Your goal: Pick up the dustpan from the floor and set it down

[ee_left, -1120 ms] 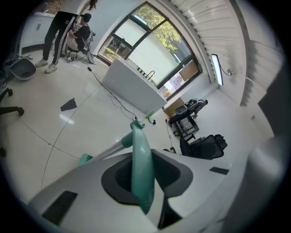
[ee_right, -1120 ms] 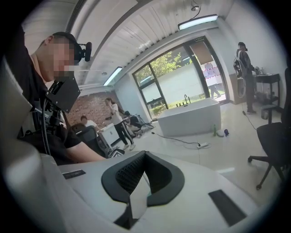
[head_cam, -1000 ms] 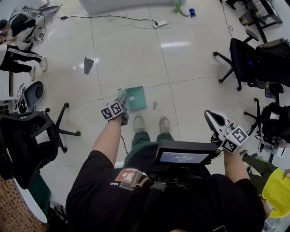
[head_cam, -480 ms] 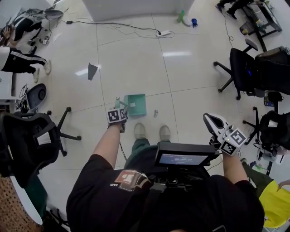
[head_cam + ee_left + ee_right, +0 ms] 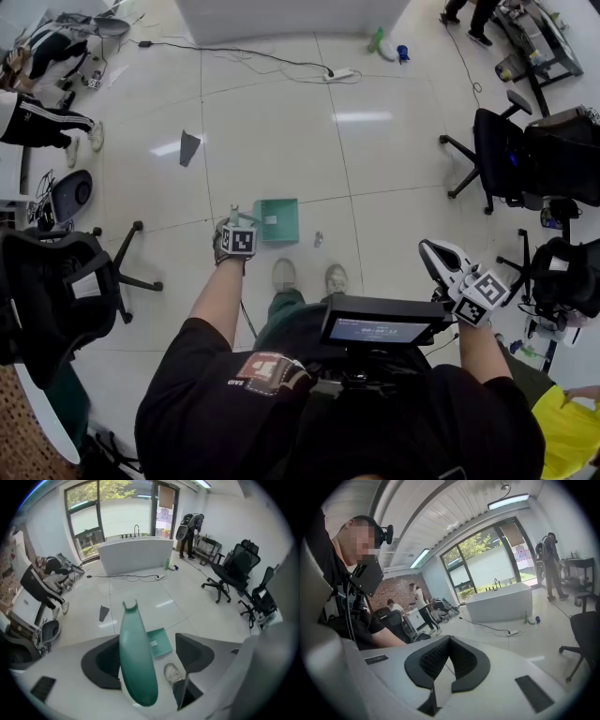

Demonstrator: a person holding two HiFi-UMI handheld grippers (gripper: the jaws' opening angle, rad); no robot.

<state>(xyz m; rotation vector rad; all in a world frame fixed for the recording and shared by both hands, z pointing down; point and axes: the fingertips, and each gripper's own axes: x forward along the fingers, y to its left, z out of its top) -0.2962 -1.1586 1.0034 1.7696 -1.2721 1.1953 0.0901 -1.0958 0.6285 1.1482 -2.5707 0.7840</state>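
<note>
1. The floor (image 5: 394,169) is glossy white tile. A white power strip (image 5: 335,72) and its cable lie near a long white tub (image 5: 136,555), with large windows (image 5: 117,508) behind the tub. A dark grey scrap (image 5: 189,146) lies on the tiles, and black office chairs (image 5: 502,141) stand at the right and left margins.
2. The green dustpan (image 5: 278,221) rests with its pan flat on the floor, just ahead of the person's shoes (image 5: 283,274). Its handle (image 5: 136,663) rises toward the left gripper (image 5: 235,228).
3. The left forearm reaches forward and its gripper points steeply down over the top of the handle. The jaws are opening and stand wide. The handle stands between them, close to the pad at the left of the left gripper view, with a clear gap to the other pad. Neither pad is seen pressing on it.
4. The right gripper (image 5: 433,255) is held out at the person's right, well apart from the dustpan and tilted slightly downward. Its jaw tips are together with nothing between them.
5. In the head view the left gripper covers the join of handle and pan. A small object (image 5: 319,241) beside the pan is too small to identify. In the left gripper view the near end of the handle is blurred.
</note>
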